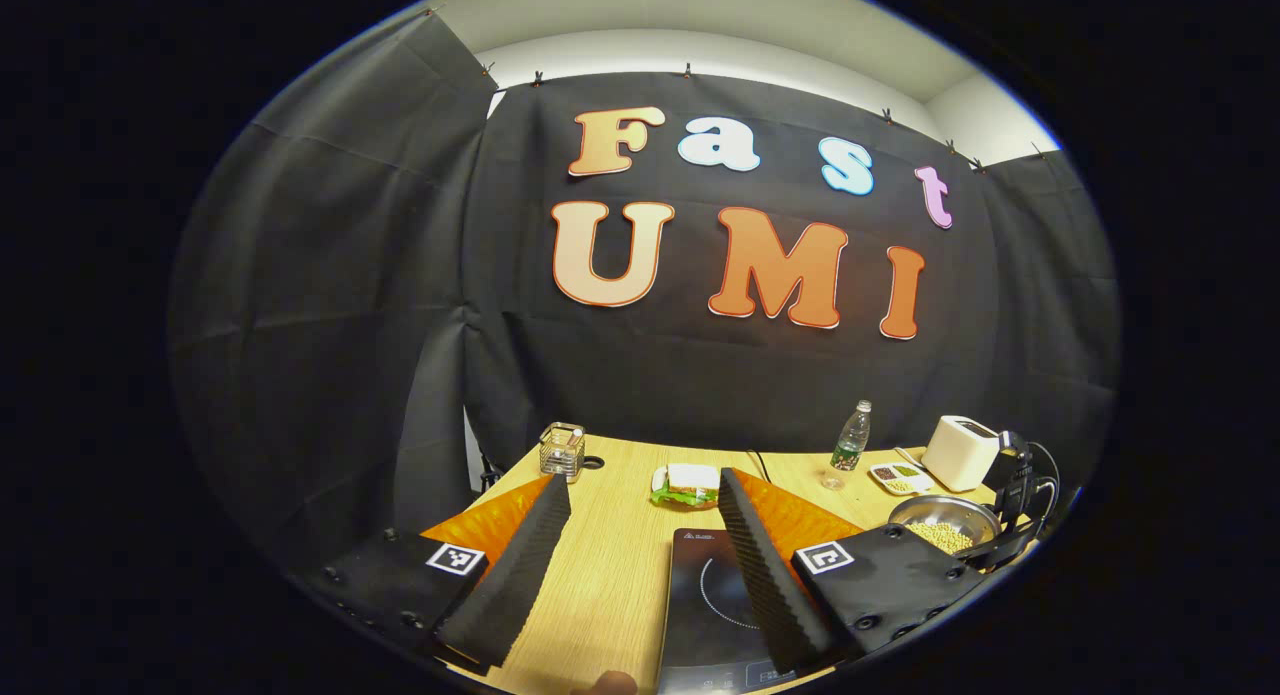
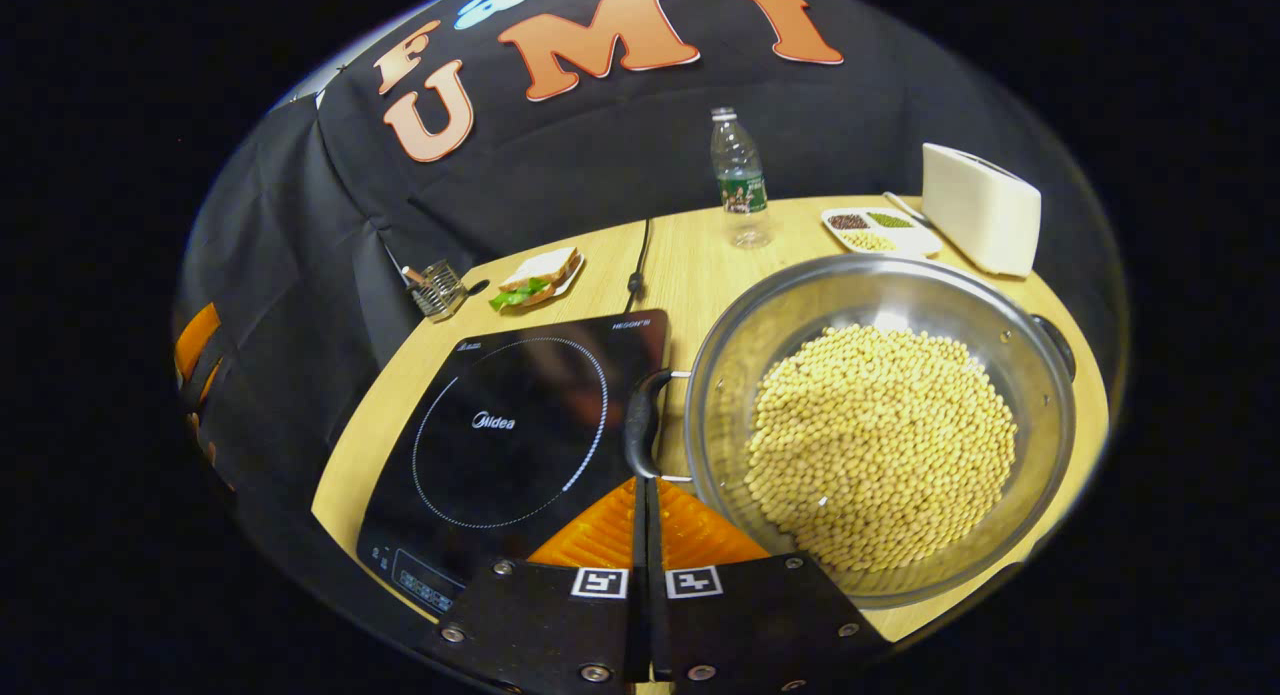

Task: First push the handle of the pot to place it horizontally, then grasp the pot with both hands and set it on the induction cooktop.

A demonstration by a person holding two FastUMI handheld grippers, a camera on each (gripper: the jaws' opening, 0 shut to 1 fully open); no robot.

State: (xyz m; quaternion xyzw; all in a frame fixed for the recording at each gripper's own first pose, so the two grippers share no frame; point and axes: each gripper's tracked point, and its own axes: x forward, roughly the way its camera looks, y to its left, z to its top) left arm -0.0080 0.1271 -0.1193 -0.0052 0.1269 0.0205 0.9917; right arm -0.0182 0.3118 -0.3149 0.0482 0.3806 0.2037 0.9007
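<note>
L gripper (image 1: 640,565) spread wide, holding nothing; R gripper (image 2: 645,495) pressed together just behind pot (image 2: 880,425) handle (image 2: 640,425).

- A water bottle (image 2: 738,175) stands upright at the table's (image 2: 690,255) far edge.
- A white toaster (image 2: 980,207) is beside a divided dish (image 2: 878,231).
- A sandwich (image 2: 540,275) lies near a small glass holder (image 2: 436,289).

The steel pot (image 2: 880,425), full of yellow beans (image 2: 880,445), is sitting on the table just right of my black cooktop (image 2: 510,435), its black handle (image 2: 640,425) overlapping the cooktop's edge.
</note>
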